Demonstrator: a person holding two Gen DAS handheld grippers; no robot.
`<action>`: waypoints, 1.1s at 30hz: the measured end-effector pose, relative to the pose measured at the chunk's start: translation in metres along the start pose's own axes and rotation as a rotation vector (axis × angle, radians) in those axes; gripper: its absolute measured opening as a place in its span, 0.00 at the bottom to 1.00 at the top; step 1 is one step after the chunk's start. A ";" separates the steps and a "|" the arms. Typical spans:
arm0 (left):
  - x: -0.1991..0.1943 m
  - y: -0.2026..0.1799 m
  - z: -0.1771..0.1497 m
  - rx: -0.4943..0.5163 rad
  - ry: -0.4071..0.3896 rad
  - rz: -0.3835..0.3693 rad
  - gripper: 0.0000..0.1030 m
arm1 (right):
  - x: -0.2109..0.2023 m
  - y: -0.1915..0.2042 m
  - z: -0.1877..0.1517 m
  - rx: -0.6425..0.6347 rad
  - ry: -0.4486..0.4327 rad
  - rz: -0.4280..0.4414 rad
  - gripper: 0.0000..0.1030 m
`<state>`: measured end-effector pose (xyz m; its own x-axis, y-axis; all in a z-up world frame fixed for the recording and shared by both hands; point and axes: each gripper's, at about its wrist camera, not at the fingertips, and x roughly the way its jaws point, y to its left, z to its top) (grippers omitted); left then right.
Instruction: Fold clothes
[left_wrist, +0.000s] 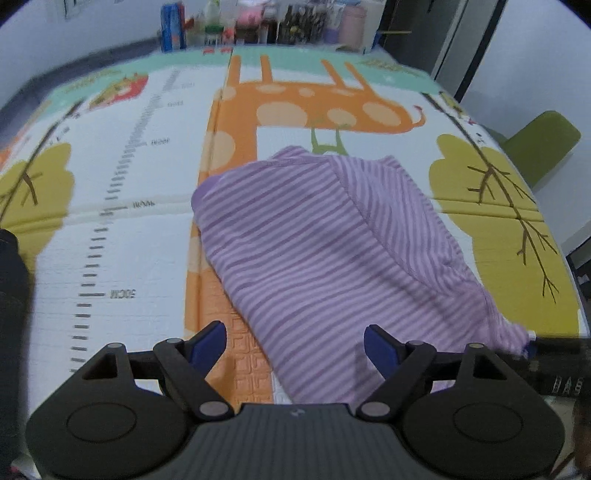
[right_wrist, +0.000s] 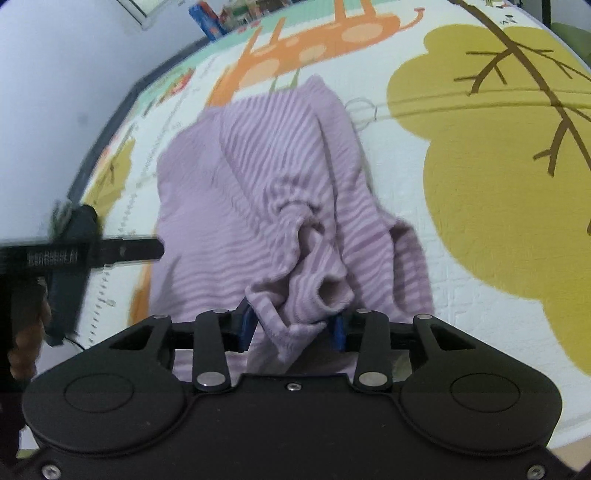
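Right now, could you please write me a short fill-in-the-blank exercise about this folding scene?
1. The garment on the play mat is purple with ___ running across it.
2. The left gripper has its jaws ___, with nothing clamped.
3. A bunched fold of cloth sits between the fingers of the ___ gripper.
4. The big orange animal printed on the mat is a ___.

Missing words: stripes; open; right; giraffe

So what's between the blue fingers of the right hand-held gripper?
A bunched fold of the purple striped garment sits between the right hand-held gripper's fingers, seen in the right wrist view.

Two wrist fisheyes, steeply downward, near the striped garment (left_wrist: 332, 258) both share.
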<state>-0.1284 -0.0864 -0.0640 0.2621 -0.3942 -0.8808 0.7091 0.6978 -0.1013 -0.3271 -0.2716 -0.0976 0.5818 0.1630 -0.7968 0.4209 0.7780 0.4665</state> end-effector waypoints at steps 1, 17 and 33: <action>-0.003 -0.003 -0.003 0.010 -0.006 -0.005 0.81 | -0.003 -0.003 0.002 0.002 -0.008 0.013 0.36; -0.027 -0.082 -0.063 0.258 -0.156 -0.103 0.82 | -0.019 -0.015 0.024 0.083 -0.040 0.133 0.15; -0.013 -0.119 -0.091 0.473 -0.226 0.078 0.29 | -0.040 0.001 0.037 0.096 -0.090 0.188 0.14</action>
<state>-0.2763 -0.1099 -0.0829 0.4237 -0.5073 -0.7504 0.8859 0.4049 0.2264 -0.3241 -0.2998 -0.0512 0.7143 0.2410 -0.6570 0.3610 0.6774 0.6410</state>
